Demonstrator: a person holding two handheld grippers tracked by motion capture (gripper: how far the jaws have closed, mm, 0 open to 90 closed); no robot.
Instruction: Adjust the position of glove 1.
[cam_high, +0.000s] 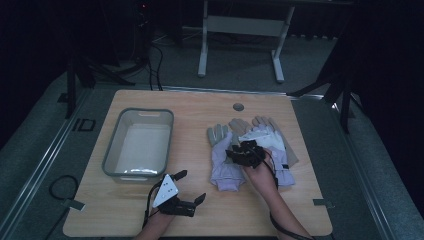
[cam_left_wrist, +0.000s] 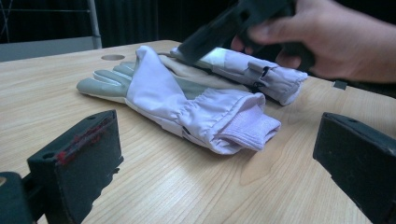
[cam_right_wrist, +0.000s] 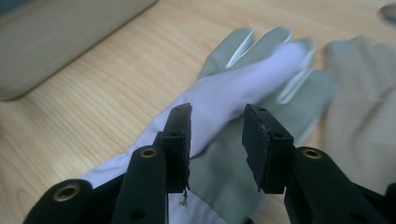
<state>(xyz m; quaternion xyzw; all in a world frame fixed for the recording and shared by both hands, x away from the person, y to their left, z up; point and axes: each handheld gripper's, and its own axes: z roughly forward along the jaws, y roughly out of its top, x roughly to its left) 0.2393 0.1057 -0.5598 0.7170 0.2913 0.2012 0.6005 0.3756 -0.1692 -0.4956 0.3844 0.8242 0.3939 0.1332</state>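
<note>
Wooden table (cam_high: 100, 210): left gripper (cam_high: 190, 187) jaws wide; right gripper (cam_high: 239, 150) jaws part-open above gloves (cam_high: 225, 160).

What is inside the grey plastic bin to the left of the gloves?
The grey plastic bin shows a bare pale floor, with nothing lying in it. Its near wall covers a narrow strip of the floor along that edge, so that strip cannot be checked.
</note>
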